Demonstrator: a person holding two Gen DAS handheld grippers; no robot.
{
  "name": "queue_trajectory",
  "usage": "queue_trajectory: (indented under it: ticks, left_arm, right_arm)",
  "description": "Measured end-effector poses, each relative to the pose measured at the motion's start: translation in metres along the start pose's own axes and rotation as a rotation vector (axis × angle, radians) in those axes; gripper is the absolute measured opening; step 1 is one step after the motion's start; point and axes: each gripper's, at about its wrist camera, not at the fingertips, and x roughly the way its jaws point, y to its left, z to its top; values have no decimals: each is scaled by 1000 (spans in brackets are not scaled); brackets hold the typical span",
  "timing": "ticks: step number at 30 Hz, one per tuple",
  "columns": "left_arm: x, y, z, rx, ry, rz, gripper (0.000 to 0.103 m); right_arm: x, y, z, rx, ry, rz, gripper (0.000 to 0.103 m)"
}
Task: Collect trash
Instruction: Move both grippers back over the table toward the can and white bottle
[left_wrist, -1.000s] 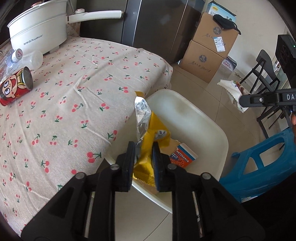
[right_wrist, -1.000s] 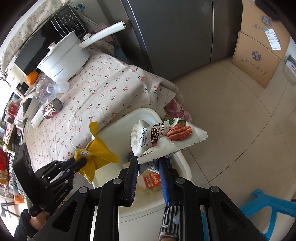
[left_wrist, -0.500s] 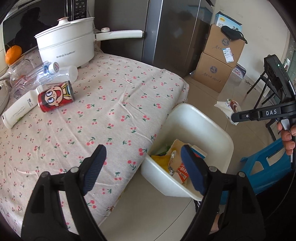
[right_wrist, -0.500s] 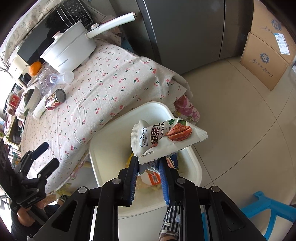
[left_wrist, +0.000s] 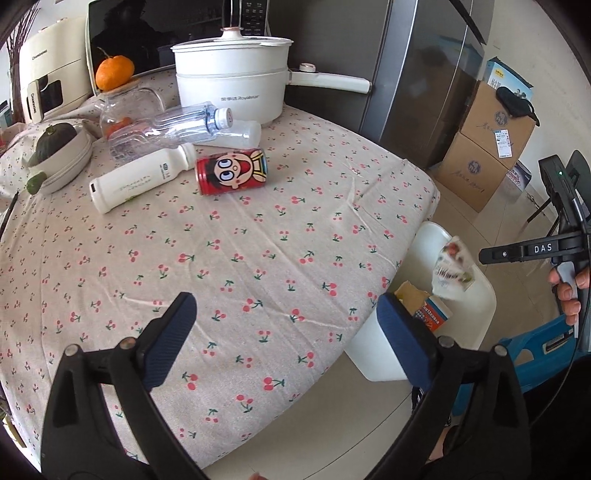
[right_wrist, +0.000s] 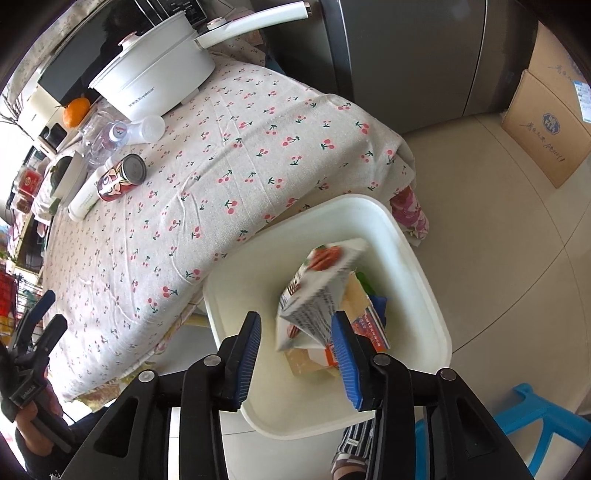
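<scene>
Right now the right tongs (right_wrist: 295, 341) stand spread apart above the white plastic bin (right_wrist: 424, 280), and the white snack packet with a nut picture (right_wrist: 317, 295) shows blurred between the blue pads (right_wrist: 247, 343), free of the left pad; whether it touches the right one I cannot tell. It hangs tilted over the bin's inside, above an orange-and-white carton (right_wrist: 369, 332) and other wrappers lying at the bottom. The bin stands on the floor just beside the corner of the surface covered in a cherry-print cloth (right_wrist: 221, 177).

From the left wrist view, the left tongs (left_wrist: 288, 339) are wide open and hold nothing, hovering over the near part of that cloth-covered surface (left_wrist: 240, 258). The same packet (left_wrist: 452, 269) appears blurred over the bin (left_wrist: 476, 295).

Farther back on the surface lie a red drink can with a cartoon face (left_wrist: 231, 175) on its side, a white plastic bottle (left_wrist: 142, 181) lying touching it, and a clear empty plastic bottle (left_wrist: 173, 127) resting across a second white bottle (left_wrist: 240, 134). Behind them stands a white electric pot with a long handle (left_wrist: 232, 77), and an orange (left_wrist: 114, 72) sits on a glass jar (left_wrist: 129, 107).
</scene>
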Motion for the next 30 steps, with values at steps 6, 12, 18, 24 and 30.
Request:
queue_trajectory:
  ticks: [6,12,18,24,30]
  left_arm:
    - [-6,19,-7,-30,12,35,102]
    - [-11,35,-11,-30,15,92,102]
    - [-5,59,-8,11,29,160,102]
    - [8,95,17,104,24,187,102]
    - [36,139,56,157,37,169,102]
  right_arm:
    - [-4,8,4,34,-20,31,67]
    - [1,20,7,11,-11,-7,69]
    - [3,37,10,-29,-34,-39,80]
    - [8,74,32,-169,-79,-56,81]
    - [16,134,72,-416,-195,44,85]
